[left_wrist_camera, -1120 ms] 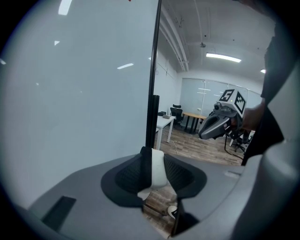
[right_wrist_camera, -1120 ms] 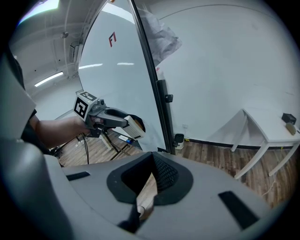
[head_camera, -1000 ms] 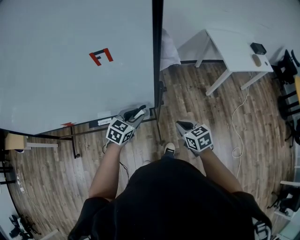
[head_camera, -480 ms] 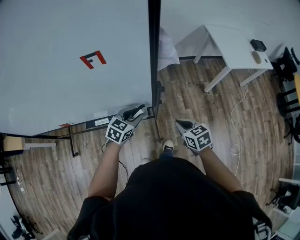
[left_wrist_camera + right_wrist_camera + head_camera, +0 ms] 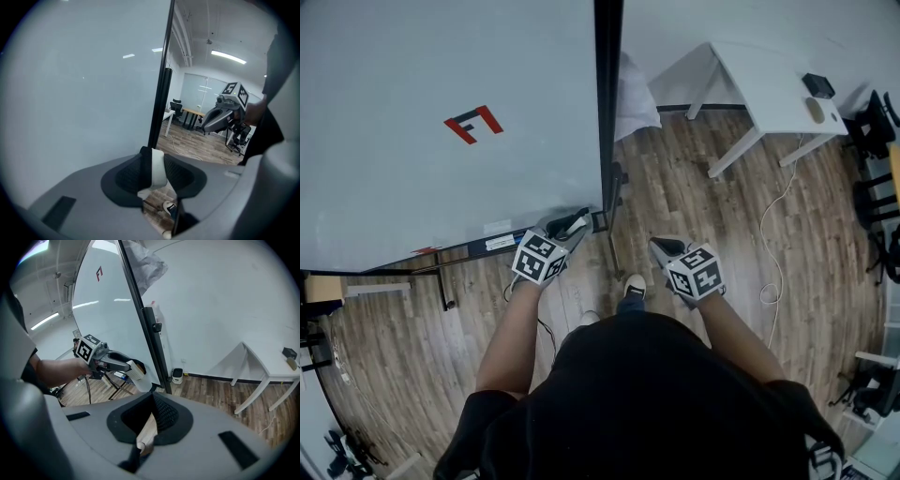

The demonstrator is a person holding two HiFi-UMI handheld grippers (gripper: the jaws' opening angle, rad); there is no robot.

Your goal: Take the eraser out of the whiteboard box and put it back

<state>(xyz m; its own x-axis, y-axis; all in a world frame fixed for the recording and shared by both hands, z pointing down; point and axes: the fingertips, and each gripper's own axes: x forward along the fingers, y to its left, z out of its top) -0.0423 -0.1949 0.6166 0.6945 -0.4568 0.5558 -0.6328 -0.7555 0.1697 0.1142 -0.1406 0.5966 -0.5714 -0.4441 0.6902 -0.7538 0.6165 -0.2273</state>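
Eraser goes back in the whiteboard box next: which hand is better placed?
Left. The left gripper is shut on the eraser at the bottom edge of the whiteboard; the right gripper holds nothing and hangs over the floor, clear of the board.

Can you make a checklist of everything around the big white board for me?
Surface: whiteboard, one red-black mark.
Job's things: eraser in the left gripper fingers; box not made out.
Clutter: cloth on the board's frame; small things on the table.
Grippers: left gripper shut on the eraser; right gripper shut, empty.
Cables: white cable on the floor.
Surroundings: wood floor, white table, chairs.
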